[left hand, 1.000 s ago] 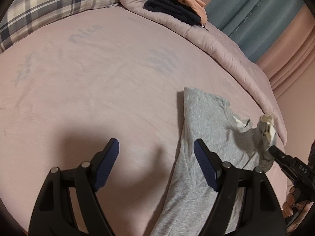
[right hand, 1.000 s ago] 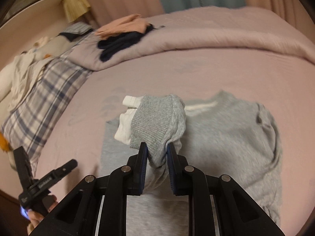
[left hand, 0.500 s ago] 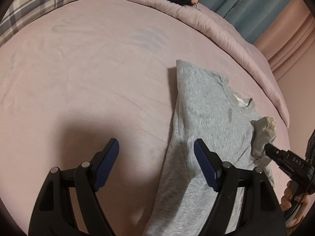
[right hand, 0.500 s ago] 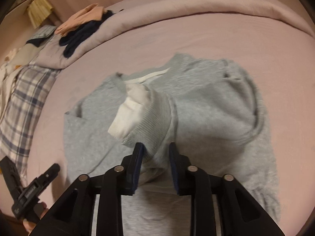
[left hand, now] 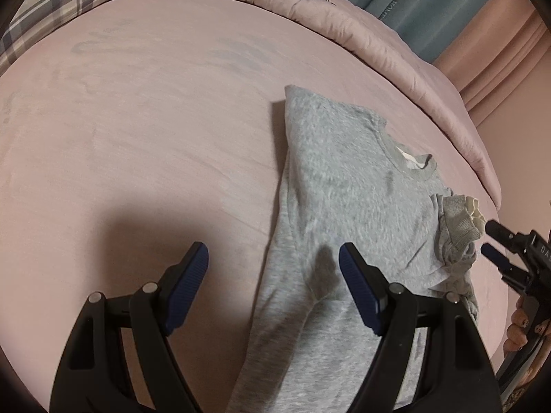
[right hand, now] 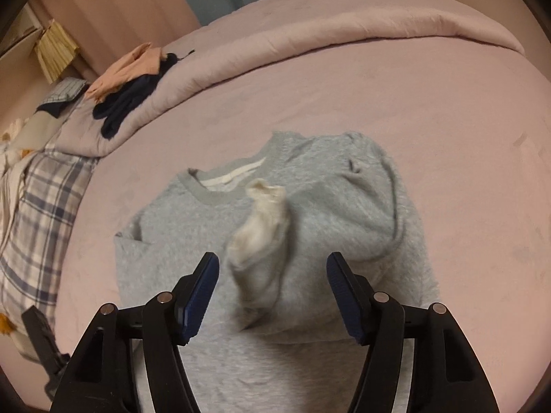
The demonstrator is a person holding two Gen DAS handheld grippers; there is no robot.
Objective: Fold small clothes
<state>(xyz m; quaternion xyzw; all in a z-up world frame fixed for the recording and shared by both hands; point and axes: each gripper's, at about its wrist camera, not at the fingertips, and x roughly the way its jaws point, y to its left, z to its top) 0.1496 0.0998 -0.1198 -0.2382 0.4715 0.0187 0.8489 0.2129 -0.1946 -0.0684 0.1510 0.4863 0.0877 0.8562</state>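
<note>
A small grey sweatshirt (left hand: 347, 199) lies flat on the pink bed sheet (left hand: 137, 120), neck hole toward the far side. In the right wrist view the sweatshirt (right hand: 344, 206) has one sleeve folded across its front, and the cuff (right hand: 261, 227) with its pale lining stands loose between the jaws. My right gripper (right hand: 272, 289) is opening, and its pads no longer press on the cuff. My left gripper (left hand: 273, 275) stands open over the sweatshirt's left edge, nothing between its fingers. The right gripper (left hand: 489, 241) shows at the right edge of the left wrist view, just off the cuff (left hand: 458, 220).
A rolled pink duvet (right hand: 310, 44) lines the far side of the bed, with dark navy clothes (right hand: 127, 106) and a peach garment (right hand: 127, 72) on it. A plaid pillow (right hand: 38, 206) lies at the left. Curtains (left hand: 430, 7) hang behind the bed.
My right gripper carried the sleeve cuff down across the sweatshirt's front, then its jaws spread and let the cuff go. The left gripper drifted closer over the sweatshirt's left edge, still open.
</note>
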